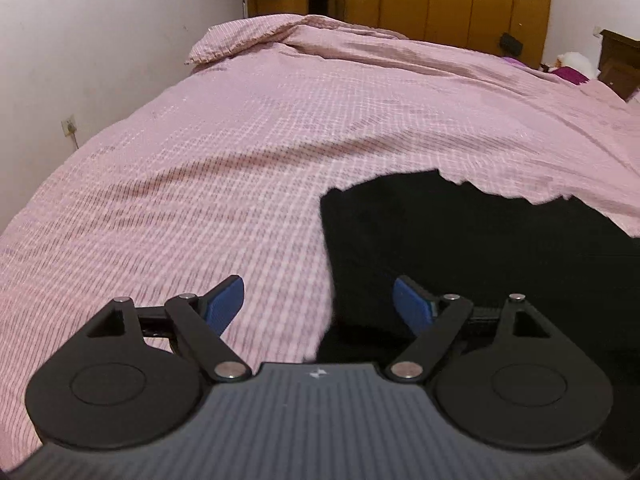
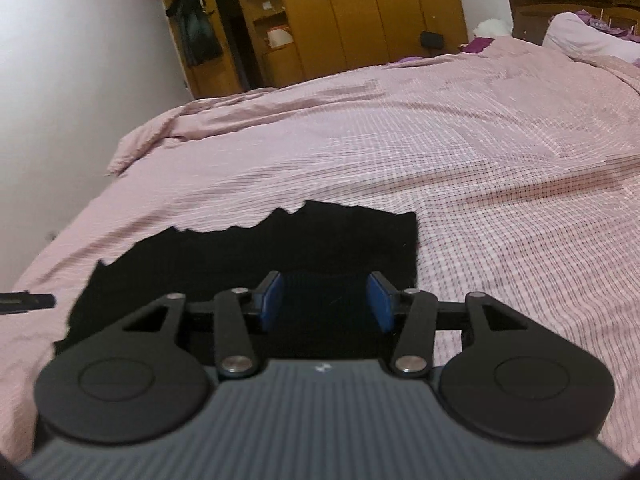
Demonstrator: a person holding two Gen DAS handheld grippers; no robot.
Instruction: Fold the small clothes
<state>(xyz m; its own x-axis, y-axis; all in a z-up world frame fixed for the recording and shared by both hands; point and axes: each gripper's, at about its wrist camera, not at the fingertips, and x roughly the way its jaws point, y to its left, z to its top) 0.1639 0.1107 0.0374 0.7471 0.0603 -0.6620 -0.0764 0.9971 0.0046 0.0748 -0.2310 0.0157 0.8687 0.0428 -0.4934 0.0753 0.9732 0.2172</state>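
Note:
A black garment [image 1: 460,240] lies flat on the pink checked bed cover [image 1: 200,180]. In the left wrist view it fills the lower right. My left gripper [image 1: 319,298] hovers over its left edge with jaws wide apart and nothing between the blue pads [image 1: 224,304]. In the right wrist view the black garment [image 2: 280,248] lies as a rough rectangle with a scalloped far edge. My right gripper [image 2: 326,300] stands open above its near right part, blue pads [image 2: 272,300] apart and not pressing the cloth.
The bed cover [image 2: 480,152] stretches far to the right and back, with a rumpled fold [image 1: 248,40] at the far left corner. Wooden wardrobes [image 2: 360,12] stand behind the bed, a white wall [image 1: 80,40] on the left. A dark gripper tip [image 2: 28,302] shows at the left edge.

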